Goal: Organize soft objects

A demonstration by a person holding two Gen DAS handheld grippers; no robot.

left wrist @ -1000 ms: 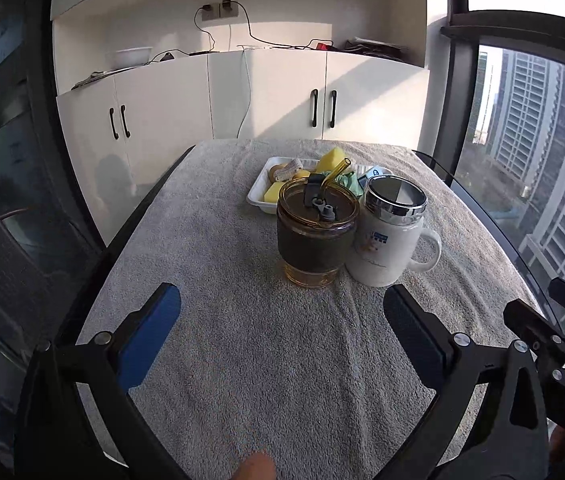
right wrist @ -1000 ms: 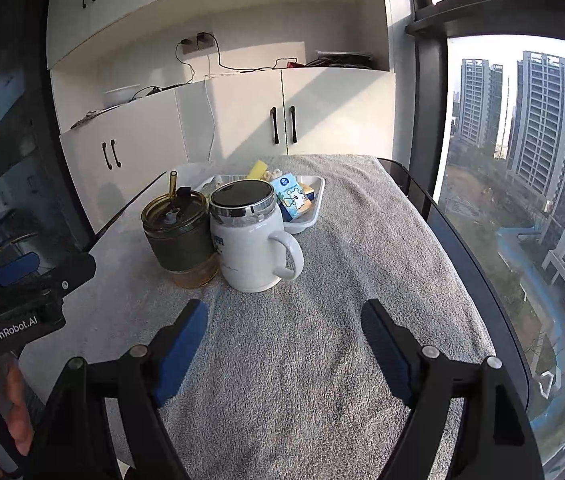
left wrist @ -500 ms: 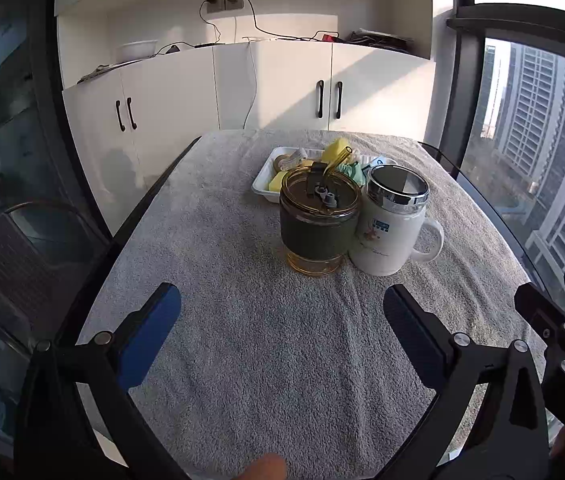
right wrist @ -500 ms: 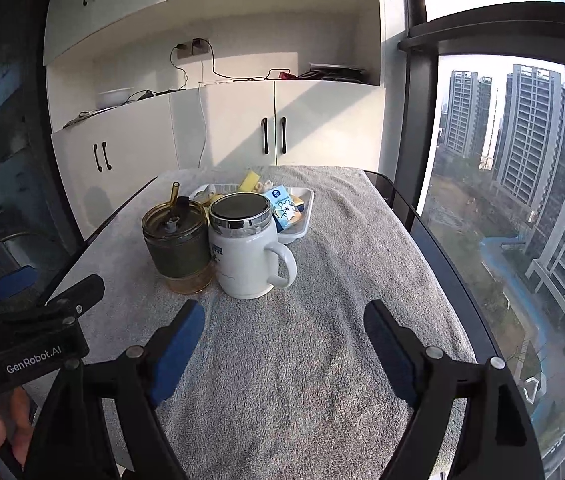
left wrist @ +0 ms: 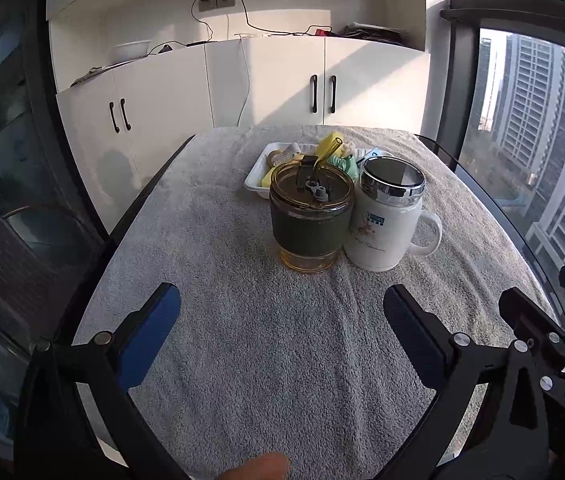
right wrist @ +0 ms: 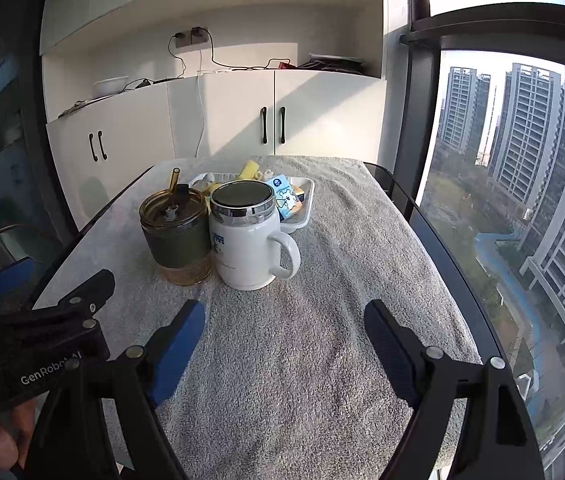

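Left gripper (left wrist: 282, 320) jaws spread wide, nothing between them, hovering over grey towel-covered table (left wrist: 242, 360). Ahead: amber glass tumbler (left wrist: 310, 220) with dark sleeve, lid and straw, touching white lidded mug (left wrist: 386, 220) on its right. Behind both, white tray (left wrist: 256, 180) of soft items, yellow and green ones visible. Right gripper (left wrist: 554, 344) partly in view at right edge.

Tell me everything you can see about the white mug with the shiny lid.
The white mug stands upright on the grey towel, glossy like ceramic, with a chrome-rimmed dark lid, a side handle and a small blue-and-brown print. The amber tumbler sits close against its side; the white tray lies just behind it.
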